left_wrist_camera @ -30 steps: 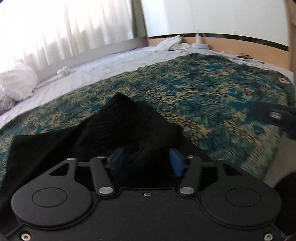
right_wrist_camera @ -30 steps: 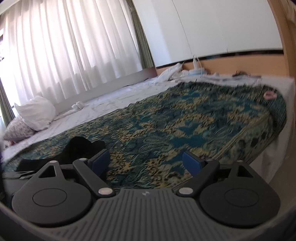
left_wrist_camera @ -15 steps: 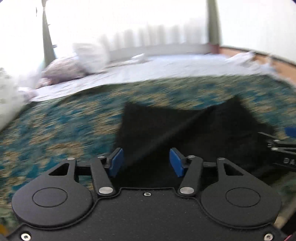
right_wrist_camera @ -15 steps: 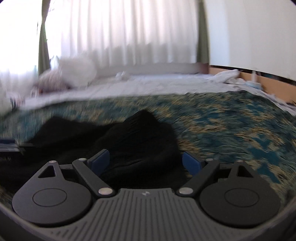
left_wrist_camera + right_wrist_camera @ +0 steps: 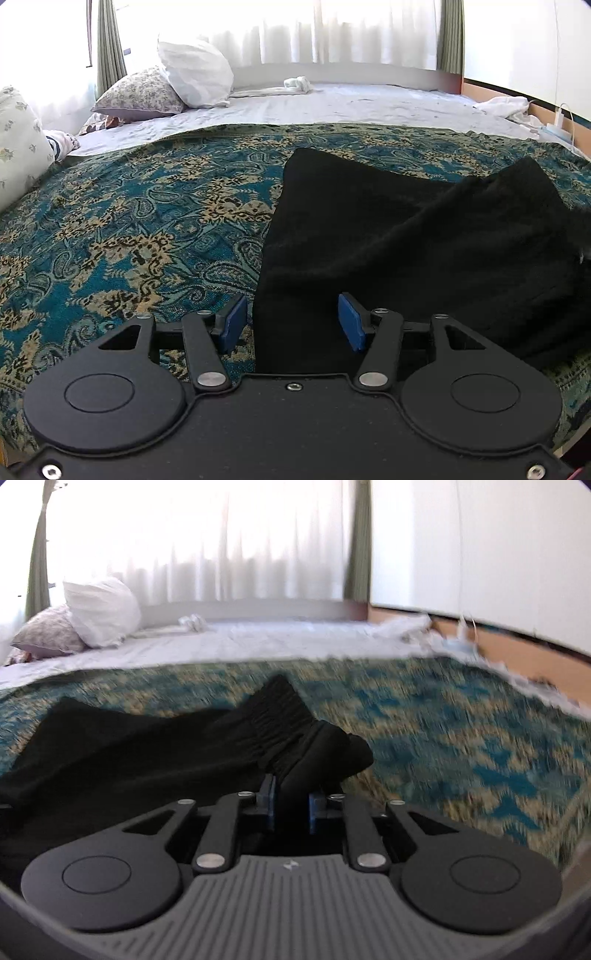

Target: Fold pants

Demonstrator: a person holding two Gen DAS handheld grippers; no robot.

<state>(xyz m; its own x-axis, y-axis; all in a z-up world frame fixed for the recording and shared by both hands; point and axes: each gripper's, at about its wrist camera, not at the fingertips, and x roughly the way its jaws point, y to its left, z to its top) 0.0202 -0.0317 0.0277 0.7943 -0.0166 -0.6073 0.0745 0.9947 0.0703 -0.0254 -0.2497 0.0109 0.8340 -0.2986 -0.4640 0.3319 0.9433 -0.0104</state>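
Observation:
The black pants (image 5: 406,251) lie on the patterned teal and tan bedspread (image 5: 129,229). In the left wrist view they spread from the gripper to the right. My left gripper (image 5: 291,325) is open, its blue pads on either side of the pants' near left edge. In the right wrist view the pants (image 5: 129,753) stretch to the left, with the gathered waistband (image 5: 280,716) raised. My right gripper (image 5: 290,805) is shut on a bunched fold of the pants near the waistband.
White and floral pillows (image 5: 192,74) lie at the far left of the bed on a white sheet (image 5: 332,107). A wooden headboard edge (image 5: 517,653) with a cable runs along the right. Curtains (image 5: 221,542) hang behind the bed.
My right gripper has closed on the pants near the waistband. My left gripper has let go of the fabric, swung left and now sits open at the pants' left edge.

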